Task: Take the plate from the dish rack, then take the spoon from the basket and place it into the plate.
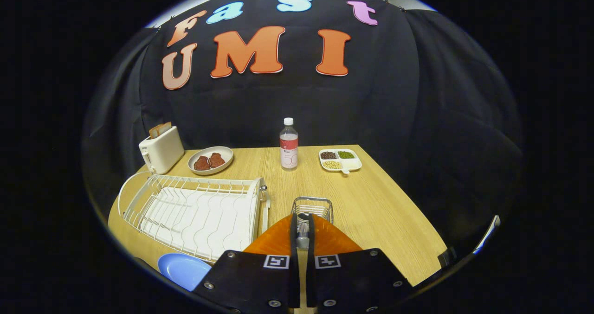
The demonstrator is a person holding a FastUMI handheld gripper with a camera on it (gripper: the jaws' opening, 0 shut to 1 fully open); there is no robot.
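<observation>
So in the gripper view we've got the gripper (pixel 302 228) closed down narrow on the spoon (pixel 302 233), both fingers pressing on a shiny handle that stands between them, its long axis running straight ahead toward 12 o'clock; we can't tell which end is the bowl since the fingers hide most of it. Just beyond the fingertips sits the wire basket (pixel 313 207), so the spoon looks barely lifted out of it, if at all. The blue plate (pixel 183 268) is already out on the table (pixel 371 198), lying flat at about 8 o'clock from the fingers, just beside the near corner of the empty white dish rack (pixel 195 212). Our take on doing this step well: lift straight up until the spoon clears the basket rim, then swing round toward 8 o'clock, keep the grip firm so the handle doesn't pivot, and lower it until it's resting in the plate before letting go. The rack's corner post is the thing to dodge on the way. Further back at 12 o'clock stands a water bottle (pixel 288 143), well apart from our path.
</observation>
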